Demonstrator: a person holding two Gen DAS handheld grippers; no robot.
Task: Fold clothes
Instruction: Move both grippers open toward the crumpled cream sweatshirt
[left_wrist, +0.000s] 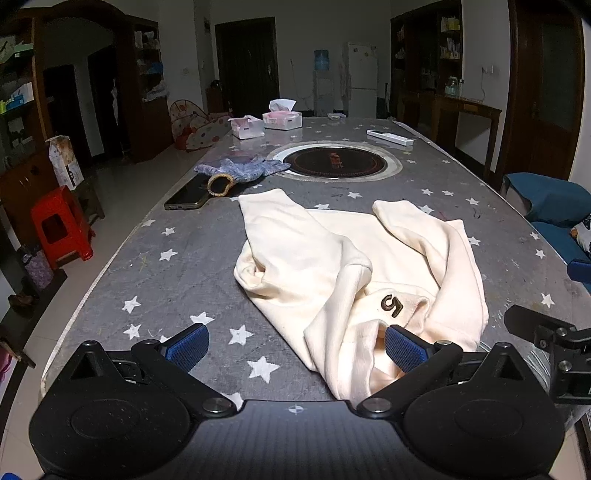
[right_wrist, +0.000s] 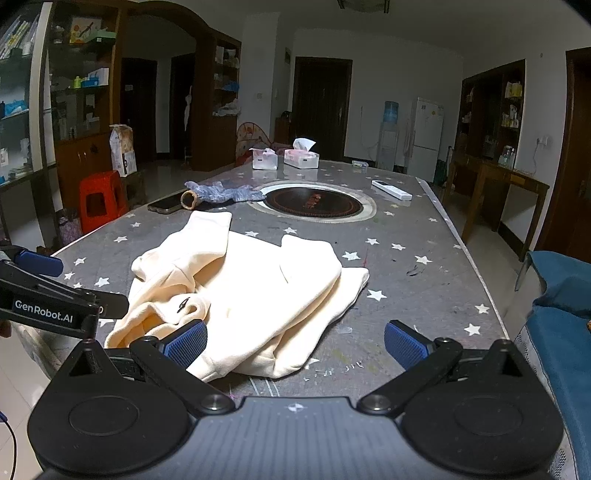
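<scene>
Left wrist view: left claw (left_wrist: 297, 349) spread wide, cream sweatshirt (left_wrist: 354, 266) crumpled just ahead on the desk (left_wrist: 155, 258); right claw (right_wrist: 295, 341) likewise released.

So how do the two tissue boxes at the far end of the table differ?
The right tissue box has a white tissue standing tall out of its top; the left tissue box shows only a low pink crumple. The right one looks wider and lower, the left one narrower and more cube-like. Both are white with pink tops and stand close together beyond the round inset burner.
</scene>
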